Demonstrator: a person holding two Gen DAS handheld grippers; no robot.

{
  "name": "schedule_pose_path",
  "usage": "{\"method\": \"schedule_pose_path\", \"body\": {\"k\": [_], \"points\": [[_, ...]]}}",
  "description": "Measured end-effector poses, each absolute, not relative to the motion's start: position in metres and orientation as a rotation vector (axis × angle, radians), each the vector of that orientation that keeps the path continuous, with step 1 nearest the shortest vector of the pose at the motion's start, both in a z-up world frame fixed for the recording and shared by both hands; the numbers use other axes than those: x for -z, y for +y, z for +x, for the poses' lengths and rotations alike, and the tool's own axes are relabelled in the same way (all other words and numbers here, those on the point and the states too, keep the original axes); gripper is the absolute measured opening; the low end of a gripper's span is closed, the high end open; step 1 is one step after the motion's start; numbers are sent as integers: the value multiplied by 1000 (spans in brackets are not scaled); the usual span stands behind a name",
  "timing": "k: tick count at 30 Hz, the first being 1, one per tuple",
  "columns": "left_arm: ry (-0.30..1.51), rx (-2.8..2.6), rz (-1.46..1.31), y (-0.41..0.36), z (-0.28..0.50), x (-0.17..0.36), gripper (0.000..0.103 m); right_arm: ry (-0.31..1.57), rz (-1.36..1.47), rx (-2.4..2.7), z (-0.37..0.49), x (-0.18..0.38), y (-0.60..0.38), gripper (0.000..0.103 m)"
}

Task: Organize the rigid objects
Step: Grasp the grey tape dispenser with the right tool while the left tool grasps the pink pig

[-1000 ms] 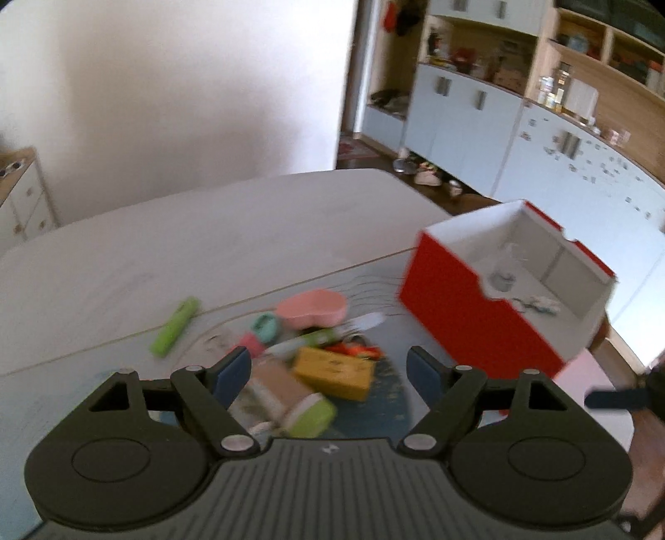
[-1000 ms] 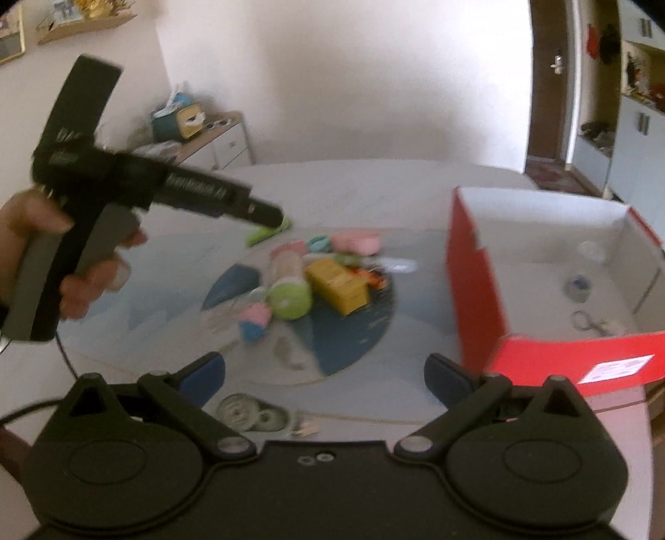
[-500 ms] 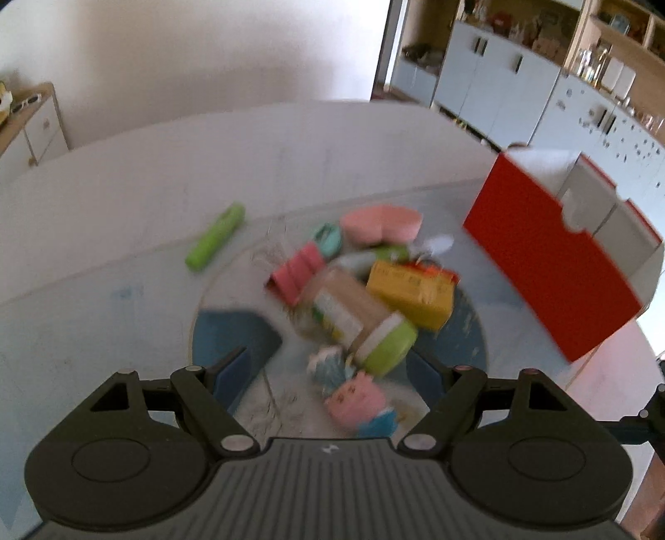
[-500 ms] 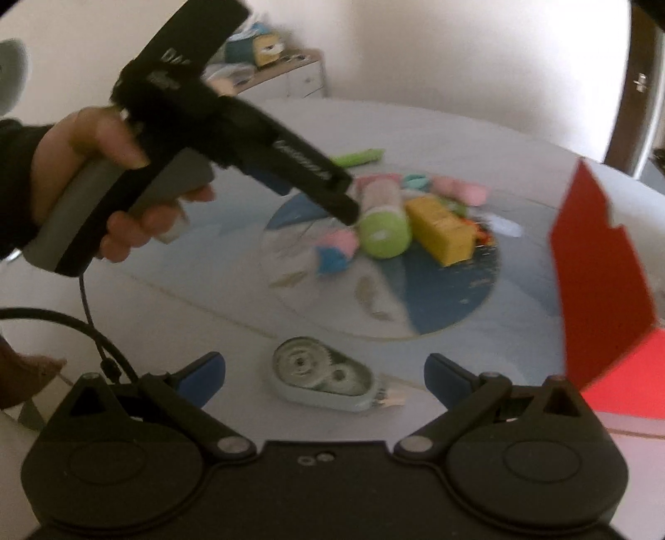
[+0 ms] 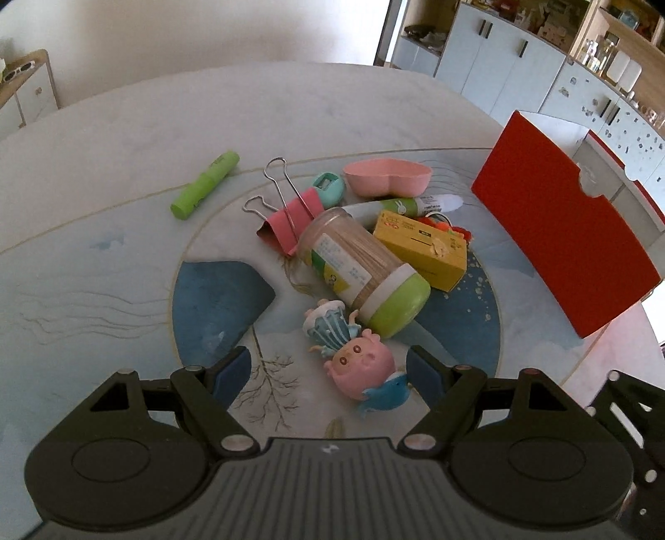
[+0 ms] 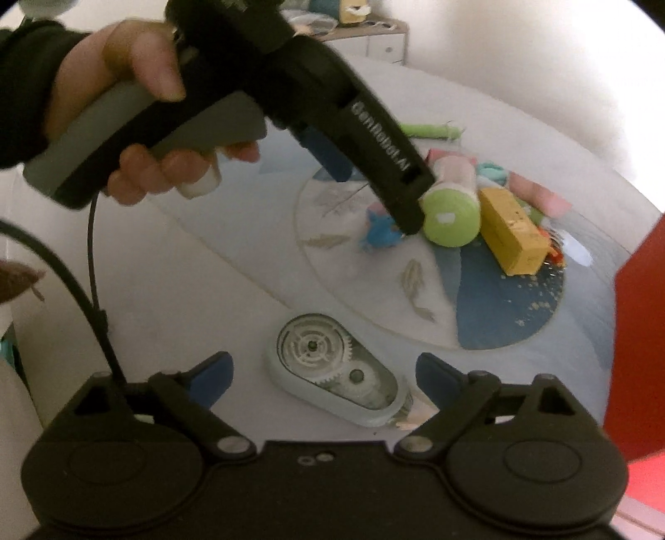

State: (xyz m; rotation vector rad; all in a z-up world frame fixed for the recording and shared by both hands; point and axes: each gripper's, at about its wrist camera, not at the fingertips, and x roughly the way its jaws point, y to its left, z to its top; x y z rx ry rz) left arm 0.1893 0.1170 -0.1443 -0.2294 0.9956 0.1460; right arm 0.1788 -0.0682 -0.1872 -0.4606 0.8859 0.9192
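Grey-cased correction-tape dispenser [image 6: 338, 371] lies flat on the worktop [image 6: 199, 290] between the blue pads of the right hand-held gripper [image 6: 322, 376], whose jaws have just been closing yet grasp nothing; the left hand-held gripper [image 5: 328, 371] likewise stands released around the pink figurine [image 5: 361, 365]; recommended: seat both pads squarely before clamping.

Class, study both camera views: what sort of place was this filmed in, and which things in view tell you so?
Most likely a home dining or living area. A round table with a painted top holds small household clutter, tall white cabinets with open wooden shelves of jars line the far wall, and a low drawer unit stands aside.
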Motion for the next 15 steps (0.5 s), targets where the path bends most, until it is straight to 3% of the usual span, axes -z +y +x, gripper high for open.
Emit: {"method": "schedule_pose_path", "body": {"k": [11, 15], "points": [[1009, -136, -314, 127, 201, 155, 82, 863, -467, -959, 177, 193, -60, 81], [1004, -136, -271, 123, 203, 156, 81, 853, -455, -952, 170, 192, -58, 72]]}}
